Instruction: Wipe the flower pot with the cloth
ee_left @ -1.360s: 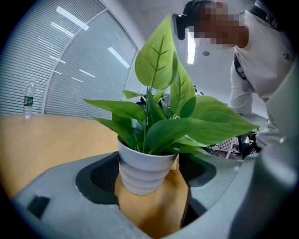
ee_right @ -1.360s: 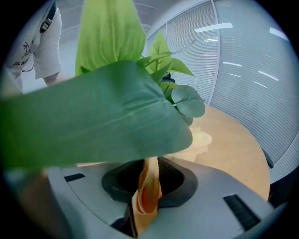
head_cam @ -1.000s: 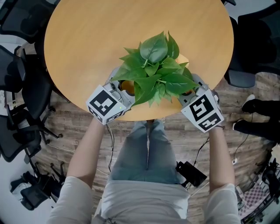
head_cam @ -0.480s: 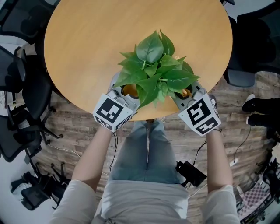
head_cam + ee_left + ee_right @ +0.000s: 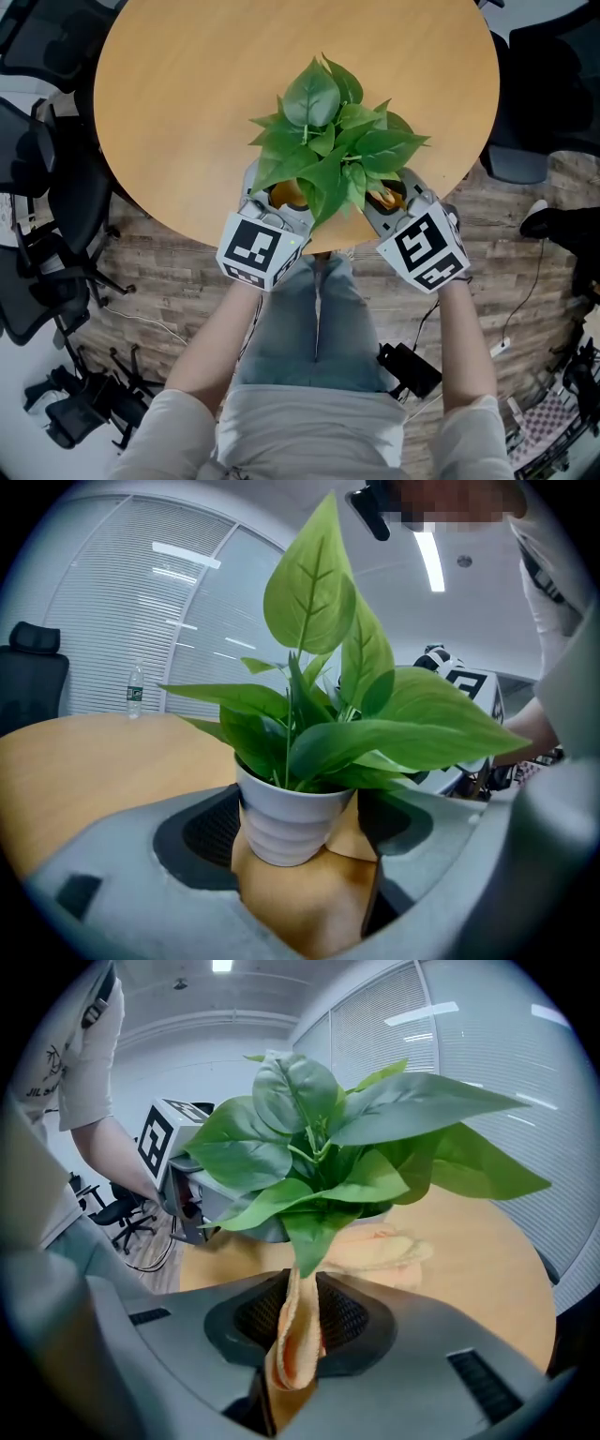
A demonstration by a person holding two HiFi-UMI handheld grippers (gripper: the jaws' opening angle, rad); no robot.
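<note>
The left claw [image 5: 278,202] stands wide, clamped round the white pot [image 5: 291,827]. The edge of the bench [image 5: 206,94] lies just on the pot's near side. The right claw [image 5: 396,200], on the pot's other side, pinches a fold of orange cloth [image 5: 384,1246] tight, the rest trailing beside the pot. As I judge it, a hard wipe could twist the pot loose and tip it off that edge. The leaves [image 5: 333,141] may also snag the cloth.
</note>
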